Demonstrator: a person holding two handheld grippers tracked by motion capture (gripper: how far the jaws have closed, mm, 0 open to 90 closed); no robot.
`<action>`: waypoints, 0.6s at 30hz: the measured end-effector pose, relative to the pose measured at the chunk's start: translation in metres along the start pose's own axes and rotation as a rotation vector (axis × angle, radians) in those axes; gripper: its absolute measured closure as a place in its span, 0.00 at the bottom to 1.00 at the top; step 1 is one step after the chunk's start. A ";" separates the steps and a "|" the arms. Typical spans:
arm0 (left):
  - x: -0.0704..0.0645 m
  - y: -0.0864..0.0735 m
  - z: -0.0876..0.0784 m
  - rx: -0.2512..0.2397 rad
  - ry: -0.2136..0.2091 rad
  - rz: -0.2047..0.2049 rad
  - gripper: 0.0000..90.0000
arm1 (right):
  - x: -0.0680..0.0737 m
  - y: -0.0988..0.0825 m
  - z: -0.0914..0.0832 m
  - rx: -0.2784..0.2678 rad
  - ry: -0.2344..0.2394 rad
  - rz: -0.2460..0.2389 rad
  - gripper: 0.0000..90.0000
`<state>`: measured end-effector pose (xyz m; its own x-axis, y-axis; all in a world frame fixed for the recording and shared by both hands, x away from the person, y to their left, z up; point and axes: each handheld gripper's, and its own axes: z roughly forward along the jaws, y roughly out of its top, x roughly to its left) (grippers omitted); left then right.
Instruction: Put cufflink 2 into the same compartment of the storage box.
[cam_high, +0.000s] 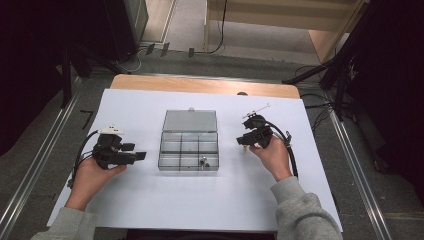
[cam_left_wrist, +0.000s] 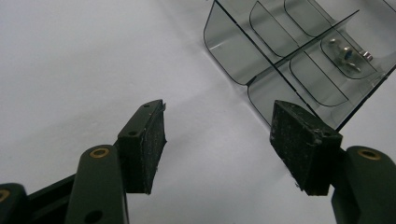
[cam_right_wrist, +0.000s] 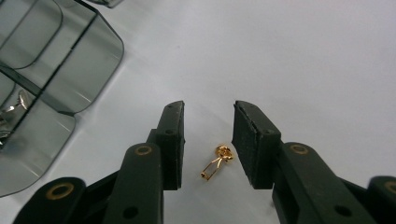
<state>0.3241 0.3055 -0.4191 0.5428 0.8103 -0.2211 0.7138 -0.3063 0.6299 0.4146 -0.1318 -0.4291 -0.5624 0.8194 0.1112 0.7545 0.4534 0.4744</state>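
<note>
Right gripper (cam_right_wrist: 205, 140) stands with its jaws parted and empty of grip; a small gold clip (cam_right_wrist: 218, 161) lies on the white sheet (cam_high: 150, 200) between the pads (cam_right_wrist: 173, 140), close to the pad at 3 o'clock but with no pressing contact to be seen. Seen from above, this gripper (cam_high: 243, 142) sits at 3 o'clock of the clear box (cam_high: 190, 141), near it but apart, tilted down toward the sheet, the person's right hand (cam_high: 272, 156) behind it. Left gripper (cam_left_wrist: 217, 144) is released, jaws wide, nothing between them but bare sheet; its pad at 3 o'clock (cam_left_wrist: 301, 144) overlaps the near corner of the box in its own view, and contact cannot be told. From above, this gripper (cam_high: 141, 156) lies at 9 o'clock of the box, apart from it, pointing toward it, held by the left hand (cam_high: 92, 177). Box is open, its lid (cam_high: 190, 120) laid back at 12 o'clock, its body divided into compartments. One compartment, on the near row toward 3 o'clock, holds small silver metal pieces (cam_high: 203, 161); their kind cannot be made out. Sheet covers a wooden table (cam_high: 200, 85).
</note>
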 end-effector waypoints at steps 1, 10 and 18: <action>0.000 0.000 0.000 0.002 0.000 0.000 0.41 | -0.001 -0.001 0.001 0.010 -0.002 0.011 0.73; -0.001 0.002 0.003 0.004 -0.003 0.007 0.41 | -0.006 -0.008 0.011 0.026 -0.021 0.033 0.77; -0.001 0.003 0.003 0.009 -0.004 0.010 0.41 | -0.002 -0.011 0.018 0.065 -0.040 0.013 0.82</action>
<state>0.3270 0.3025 -0.4193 0.5515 0.8051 -0.2182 0.7125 -0.3187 0.6251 0.4138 -0.1322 -0.4504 -0.5396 0.8380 0.0817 0.7828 0.4636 0.4151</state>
